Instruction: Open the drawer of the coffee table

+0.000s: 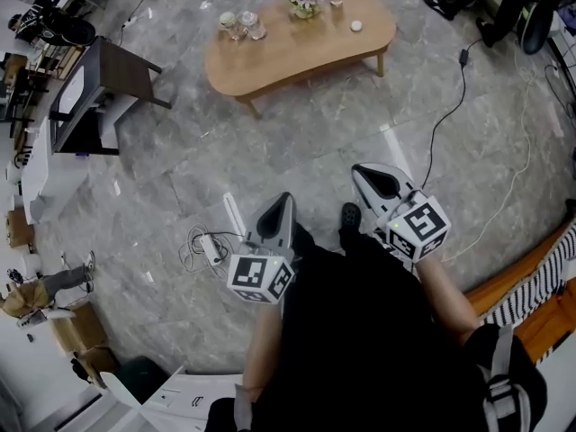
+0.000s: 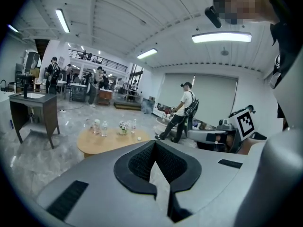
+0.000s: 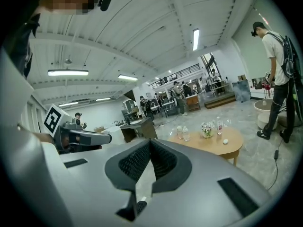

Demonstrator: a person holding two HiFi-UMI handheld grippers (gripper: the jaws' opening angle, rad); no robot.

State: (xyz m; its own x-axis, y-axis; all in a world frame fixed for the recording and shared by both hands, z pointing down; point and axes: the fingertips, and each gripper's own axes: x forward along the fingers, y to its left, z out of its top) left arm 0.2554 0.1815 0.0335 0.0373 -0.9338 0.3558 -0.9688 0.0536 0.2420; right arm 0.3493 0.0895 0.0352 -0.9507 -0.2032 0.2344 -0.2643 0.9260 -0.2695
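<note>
The coffee table [image 1: 301, 48] is a light wooden, kidney-shaped top on short legs, far ahead on the grey stone floor. It carries bottles, a small flower pot and a little white thing. No drawer shows on it from here. My left gripper [image 1: 286, 198] and right gripper [image 1: 362, 169] hang side by side over the floor, well short of the table, both shut with nothing between the jaws. The left gripper view shows the table [image 2: 111, 141] beyond the shut left gripper [image 2: 154, 144]. In the right gripper view the table [image 3: 213, 143] lies beyond the shut right gripper [image 3: 150, 141].
A dark side desk [image 1: 99, 93] stands at the left. White cables and a power strip [image 1: 209, 246] lie by my left gripper, and a black cord [image 1: 450, 115] runs at the right. A person [image 2: 182, 110] stands beyond the table. A striped cushion [image 1: 540, 282] is at the right.
</note>
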